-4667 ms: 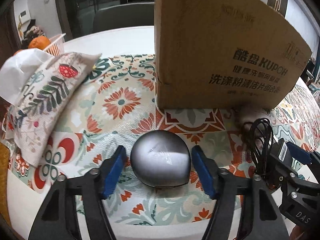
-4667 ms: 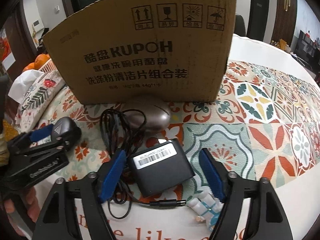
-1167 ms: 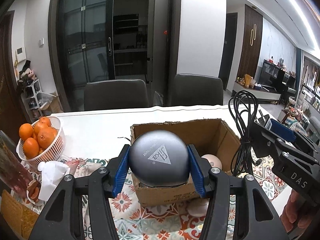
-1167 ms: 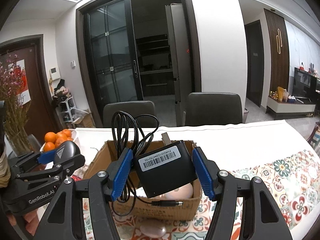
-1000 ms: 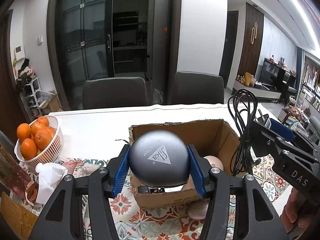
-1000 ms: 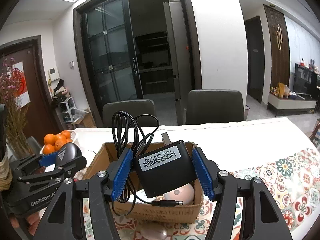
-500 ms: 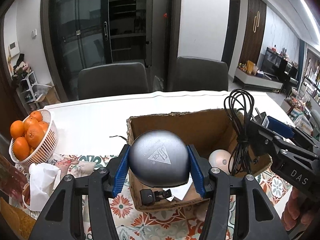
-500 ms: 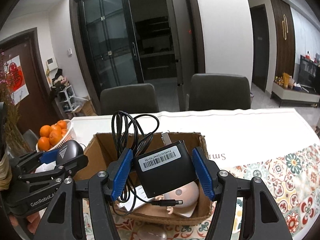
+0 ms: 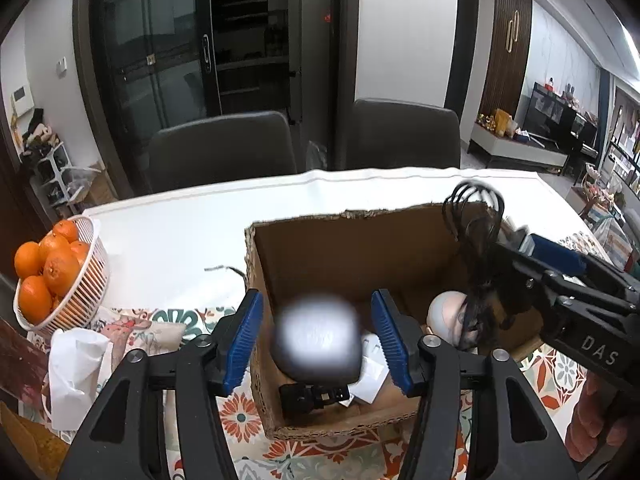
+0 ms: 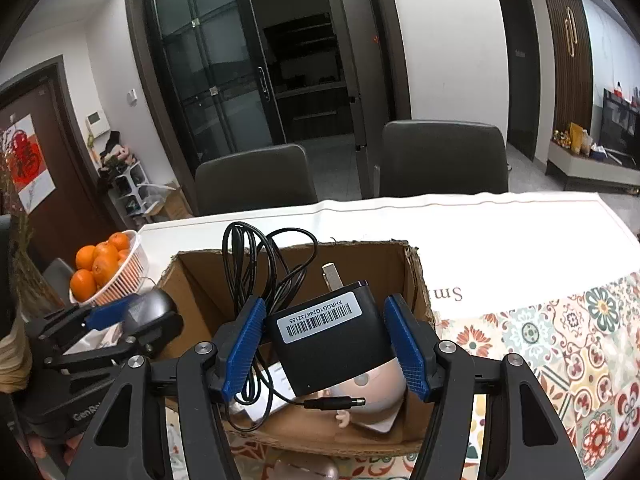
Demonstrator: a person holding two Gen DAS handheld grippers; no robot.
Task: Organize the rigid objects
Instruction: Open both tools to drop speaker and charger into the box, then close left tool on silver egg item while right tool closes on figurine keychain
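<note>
Both black two-finger grippers, left [image 9: 316,340] and right [image 10: 326,344], have ribbed blue pads [image 9: 243,336], silver screws [image 9: 135,356] and white lettering at 3 o'clock.
</note>
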